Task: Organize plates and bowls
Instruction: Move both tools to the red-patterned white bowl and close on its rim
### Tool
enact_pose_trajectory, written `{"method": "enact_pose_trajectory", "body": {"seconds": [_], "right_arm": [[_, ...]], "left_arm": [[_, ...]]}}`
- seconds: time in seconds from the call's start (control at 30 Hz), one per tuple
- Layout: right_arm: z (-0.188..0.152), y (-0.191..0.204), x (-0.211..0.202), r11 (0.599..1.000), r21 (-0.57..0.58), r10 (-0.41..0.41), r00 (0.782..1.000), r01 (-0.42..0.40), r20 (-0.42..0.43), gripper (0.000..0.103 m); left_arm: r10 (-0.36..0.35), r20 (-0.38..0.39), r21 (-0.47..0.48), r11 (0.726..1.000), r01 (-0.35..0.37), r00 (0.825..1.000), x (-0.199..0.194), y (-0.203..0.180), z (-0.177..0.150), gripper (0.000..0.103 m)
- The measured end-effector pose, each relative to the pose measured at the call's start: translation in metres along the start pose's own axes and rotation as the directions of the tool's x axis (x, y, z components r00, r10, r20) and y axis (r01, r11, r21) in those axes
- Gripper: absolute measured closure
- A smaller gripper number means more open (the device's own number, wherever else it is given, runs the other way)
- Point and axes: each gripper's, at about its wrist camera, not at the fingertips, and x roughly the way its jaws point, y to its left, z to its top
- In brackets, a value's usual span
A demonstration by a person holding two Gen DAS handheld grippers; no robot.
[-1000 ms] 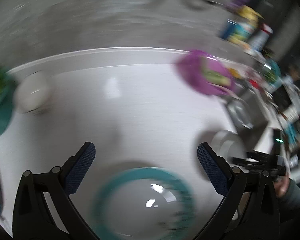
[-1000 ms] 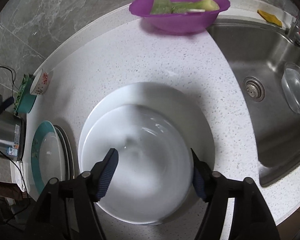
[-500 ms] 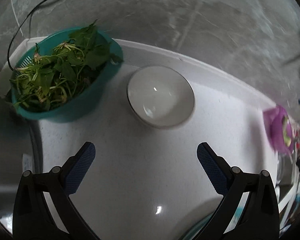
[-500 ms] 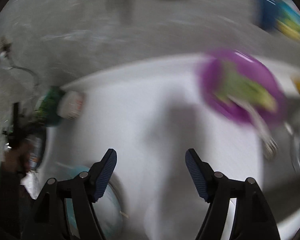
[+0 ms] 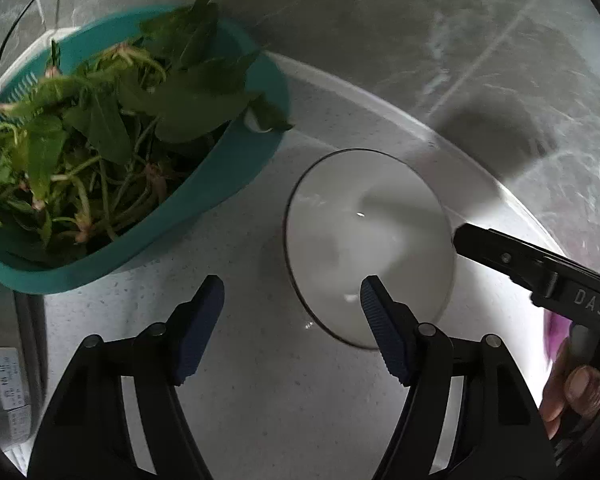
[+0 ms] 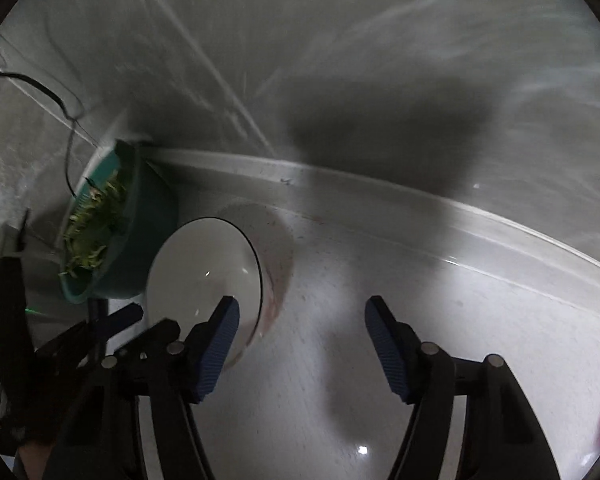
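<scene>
A small white bowl (image 5: 364,240) stands on the white counter (image 5: 260,400), close to the back wall. My left gripper (image 5: 292,300) hangs over the bowl's near left rim. Its jaws are closing, one pad above the bowl's inside and the other outside; neither pad presses the rim. A finger (image 5: 500,256) of my right gripper reaches in from the right to the bowl's far rim. In the right wrist view, the right gripper (image 6: 302,320) is closing, its left pad above the edge of the bowl (image 6: 204,276). Only bare counter lies between its pads.
A teal colander (image 5: 228,184) full of green leaves sits directly left of the bowl, almost touching it, and shows as the colander (image 6: 140,240) in the right wrist view. The grey marble wall (image 6: 340,80) rises just behind. A metal appliance (image 5: 8,400) and a purple bowl (image 5: 556,328) lie at the edges.
My left gripper left the teal-rimmed plate, swung to the white bowl beside the colander, dropped closer, and narrowed its jaws. My right gripper left the stacked white plates and swept left to the same bowl.
</scene>
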Motion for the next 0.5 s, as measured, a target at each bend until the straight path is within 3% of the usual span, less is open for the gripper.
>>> {"method": "enact_pose_trajectory", "body": {"seconds": [0.1, 0.2, 0.33, 0.37, 0.4, 0.5], "right_arm": [[0.005, 0.007, 0.016, 0.999, -0.030, -0.017, 1.000, 0.017, -0.019, 0.035], [0.009, 0.007, 0.032, 0.999, -0.027, -0.037, 0.998, 0.036, -0.057, 0.039], [0.013, 0.011, 0.047, 0.998, -0.022, -0.055, 0.995, 0.054, -0.080, 0.040], [0.013, 0.013, 0.051, 0.998, -0.028, -0.056, 0.994, 0.054, -0.090, 0.041], [0.012, 0.014, 0.054, 0.998, -0.033, -0.056, 0.994, 0.053, -0.098, 0.049], [0.013, 0.019, 0.062, 0.999, -0.037, -0.029, 0.993, 0.025, -0.112, 0.069]], "left_arm": [[0.011, -0.010, -0.017, 1.000, -0.012, 1.000, 0.011, 0.003, 0.006, 0.035], [0.035, -0.010, -0.006, 0.999, -0.035, 0.999, 0.019, -0.004, 0.014, 0.044], [0.055, -0.028, -0.002, 0.998, -0.056, 0.998, 0.032, -0.008, 0.022, 0.048], [0.056, -0.034, -0.005, 0.998, -0.056, 0.998, 0.036, -0.008, 0.023, 0.055], [0.058, -0.040, -0.010, 0.998, -0.058, 0.998, 0.039, -0.007, 0.025, 0.064], [0.040, -0.035, 0.007, 0.999, -0.040, 0.999, 0.044, -0.015, 0.028, 0.075]]}}
